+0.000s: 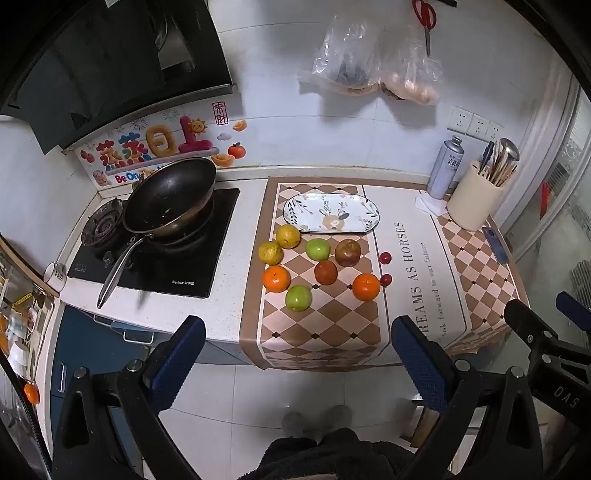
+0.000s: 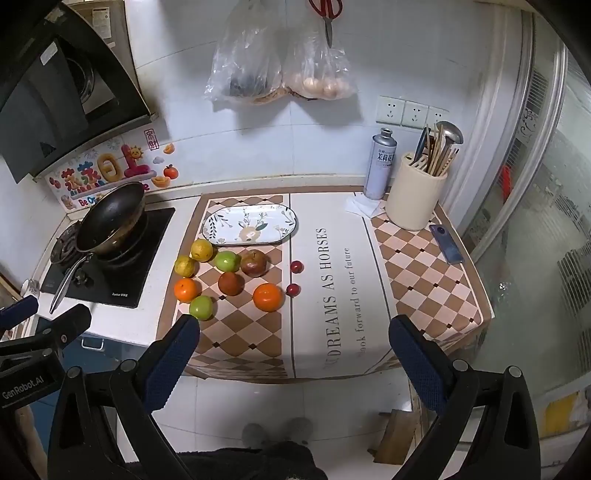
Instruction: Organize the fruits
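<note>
Several fruits lie on the checkered mat (image 1: 325, 332): two yellow ones (image 1: 288, 236), two green apples (image 1: 298, 298), two oranges (image 1: 365, 287), two brown-red fruits (image 1: 325, 272) and two small red ones (image 1: 385, 257). An empty oval flowered plate (image 1: 365, 225) sits behind them. The fruits (image 2: 268, 297) and plate (image 2: 218, 236) also show in the right wrist view. My left gripper (image 1: 297, 332) is open and empty, held back from the counter's front edge. My right gripper (image 2: 293, 332) is open and empty too, beside it.
A black wok (image 1: 170, 195) sits on the stove (image 1: 207, 269) at left. A spray can (image 2: 380, 162), a utensil holder (image 2: 415, 199) and a phone (image 2: 447, 243) stand at the back right. Plastic bags (image 2: 280, 59) and scissors (image 2: 327, 14) hang on the wall.
</note>
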The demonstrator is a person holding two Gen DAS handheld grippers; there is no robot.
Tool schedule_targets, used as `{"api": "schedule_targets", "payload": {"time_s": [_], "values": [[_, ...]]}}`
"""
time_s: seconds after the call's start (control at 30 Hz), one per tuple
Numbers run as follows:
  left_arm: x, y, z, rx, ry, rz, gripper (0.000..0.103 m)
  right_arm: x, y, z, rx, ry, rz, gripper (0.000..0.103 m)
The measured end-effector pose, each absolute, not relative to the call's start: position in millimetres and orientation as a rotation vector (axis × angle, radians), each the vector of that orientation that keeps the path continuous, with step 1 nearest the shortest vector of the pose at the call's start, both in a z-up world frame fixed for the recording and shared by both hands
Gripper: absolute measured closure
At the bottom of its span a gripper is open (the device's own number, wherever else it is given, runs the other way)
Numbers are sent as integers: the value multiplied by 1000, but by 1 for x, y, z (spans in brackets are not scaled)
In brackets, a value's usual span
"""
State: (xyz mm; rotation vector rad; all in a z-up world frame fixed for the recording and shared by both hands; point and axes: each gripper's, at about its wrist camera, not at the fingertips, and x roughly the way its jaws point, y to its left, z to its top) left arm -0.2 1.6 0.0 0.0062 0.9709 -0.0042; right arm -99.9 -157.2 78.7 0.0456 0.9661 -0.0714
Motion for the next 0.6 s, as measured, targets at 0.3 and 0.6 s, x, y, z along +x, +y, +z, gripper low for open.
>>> {"api": "schedule_targets", "payload": {"time_s": [0.3,0.6], "values": [[-2,-1,2,15,972,-2,0,-106,-152,81,51,961,-64,0],[-6,-3,3,17,969,-1,0,-116,-158,78,51,964,-54,0]]}}
